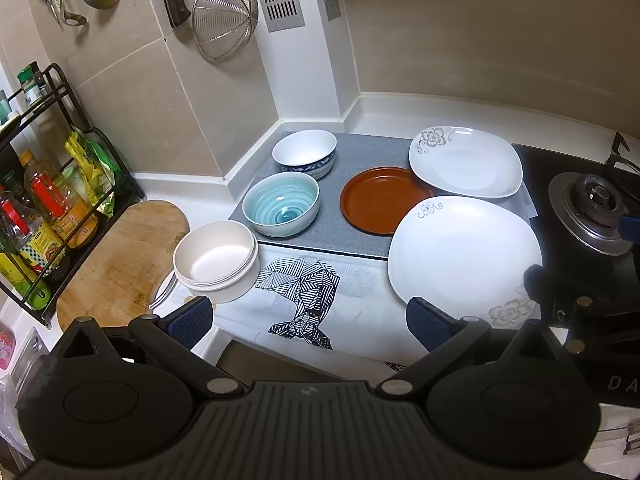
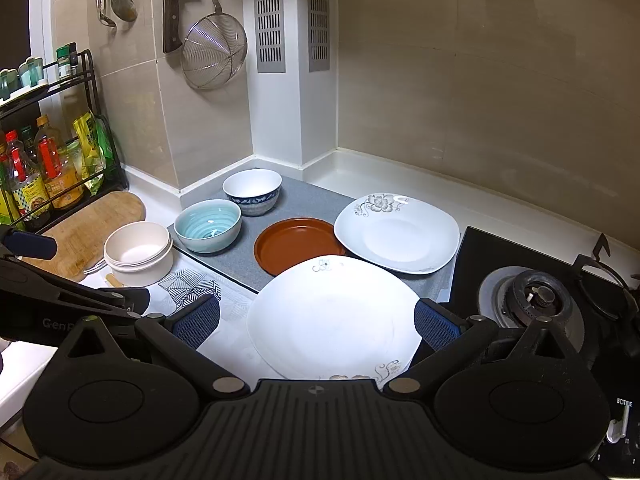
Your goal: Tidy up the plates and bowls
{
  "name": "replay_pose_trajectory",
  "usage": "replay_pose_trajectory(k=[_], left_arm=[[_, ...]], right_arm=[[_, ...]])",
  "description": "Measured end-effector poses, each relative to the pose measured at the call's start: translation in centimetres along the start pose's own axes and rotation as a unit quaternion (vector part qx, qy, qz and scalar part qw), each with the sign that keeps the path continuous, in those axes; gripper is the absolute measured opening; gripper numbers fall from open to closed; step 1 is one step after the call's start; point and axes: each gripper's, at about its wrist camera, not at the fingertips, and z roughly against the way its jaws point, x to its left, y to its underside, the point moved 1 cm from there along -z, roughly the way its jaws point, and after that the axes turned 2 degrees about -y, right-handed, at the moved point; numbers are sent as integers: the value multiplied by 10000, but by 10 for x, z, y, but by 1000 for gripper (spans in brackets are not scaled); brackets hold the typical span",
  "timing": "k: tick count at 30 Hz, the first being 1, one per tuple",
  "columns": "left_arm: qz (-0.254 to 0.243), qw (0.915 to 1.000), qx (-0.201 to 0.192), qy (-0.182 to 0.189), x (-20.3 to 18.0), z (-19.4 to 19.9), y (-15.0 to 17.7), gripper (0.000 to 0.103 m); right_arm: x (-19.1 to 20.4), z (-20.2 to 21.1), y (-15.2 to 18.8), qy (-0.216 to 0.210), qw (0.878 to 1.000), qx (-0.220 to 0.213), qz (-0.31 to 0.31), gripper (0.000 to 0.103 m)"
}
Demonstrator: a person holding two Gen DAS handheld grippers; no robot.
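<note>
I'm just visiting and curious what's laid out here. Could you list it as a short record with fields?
bowls: beige bowl, teal bowl, blue-patterned bowl, in a row at the left
plates: brown plate, far white plate, near white plate
stacking: none, though the plates overlap at their edges
left gripper: open, empty
right gripper: open, over the near white plate
beside: gas burner, cutting board
</note>
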Motion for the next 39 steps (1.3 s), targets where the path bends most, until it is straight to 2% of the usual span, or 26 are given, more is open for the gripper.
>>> replay_pose_trajectory(k=[31, 39], left_arm=[[-62, 10000, 5, -19, -13, -4, -6, 103], [13, 9999, 101, -37, -7, -10, -8, 103]], right_arm=[[-10, 0, -1, -12, 10000, -49, -41, 103], [-17, -10, -5, -160, 9998, 55, -127, 103]])
